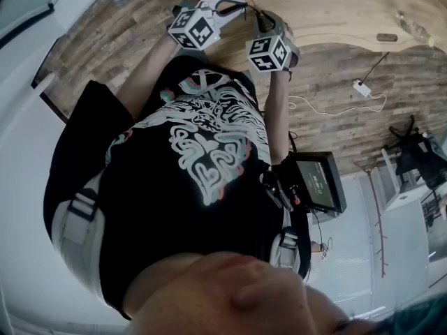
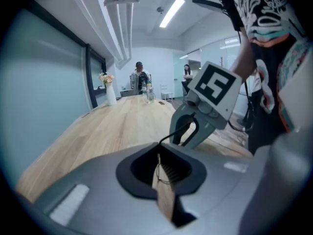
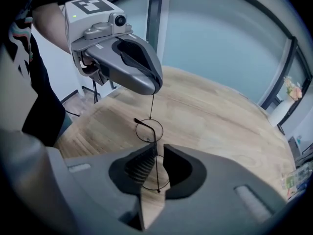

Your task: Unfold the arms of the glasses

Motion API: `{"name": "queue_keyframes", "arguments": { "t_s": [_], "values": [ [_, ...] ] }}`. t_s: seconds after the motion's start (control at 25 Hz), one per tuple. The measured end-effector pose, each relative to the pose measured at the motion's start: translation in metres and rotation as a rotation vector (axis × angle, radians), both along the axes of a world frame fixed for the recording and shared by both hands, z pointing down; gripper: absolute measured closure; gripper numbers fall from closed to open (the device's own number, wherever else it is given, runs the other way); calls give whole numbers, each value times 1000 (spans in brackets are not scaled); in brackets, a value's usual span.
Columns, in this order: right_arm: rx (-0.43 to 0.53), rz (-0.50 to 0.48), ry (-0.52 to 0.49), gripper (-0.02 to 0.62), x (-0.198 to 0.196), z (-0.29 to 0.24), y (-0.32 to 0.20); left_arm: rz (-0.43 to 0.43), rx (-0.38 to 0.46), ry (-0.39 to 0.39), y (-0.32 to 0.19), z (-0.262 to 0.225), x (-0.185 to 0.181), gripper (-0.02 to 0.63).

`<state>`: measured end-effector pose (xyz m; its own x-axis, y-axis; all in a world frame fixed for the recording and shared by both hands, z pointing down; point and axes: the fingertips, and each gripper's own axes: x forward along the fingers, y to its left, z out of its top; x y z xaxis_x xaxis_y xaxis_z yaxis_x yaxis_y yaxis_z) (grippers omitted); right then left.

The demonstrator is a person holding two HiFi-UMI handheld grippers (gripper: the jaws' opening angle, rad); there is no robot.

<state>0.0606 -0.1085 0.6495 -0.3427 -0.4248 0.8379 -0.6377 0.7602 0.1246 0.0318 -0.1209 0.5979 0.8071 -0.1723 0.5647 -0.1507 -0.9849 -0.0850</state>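
Thin black round wire glasses hang over the wooden table, held between both grippers. In the right gripper view my right gripper is shut on the frame, with one lens ring inside its jaws and the other just beyond them. From that ring a thin arm runs up into my left gripper. In the left gripper view my left gripper is shut on that wire arm, which leads across to the right gripper. The head view shows both grippers close together, left gripper and right gripper, above the table edge.
A white vase of flowers, bottles and seated people are at the table's far end. On the wood floor beside the person lie a white power strip with its cable and a black screen device.
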Motion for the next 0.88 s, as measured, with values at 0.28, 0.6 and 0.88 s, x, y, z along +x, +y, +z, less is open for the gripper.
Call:
{"name": "queue_keyframes", "arguments": {
  "t_s": [0.28,0.6,0.88],
  "values": [
    [-30,-54,24,541,-8,4,-2,3,-5,2,1,0,1,607],
    [-71,-95,68,543,-13,11,0,17,-2,-1,3,-1,1,607],
    [-183,-115,91,552,-15,17,2,22,-1,1,4,1,3,607]
  ]
}}
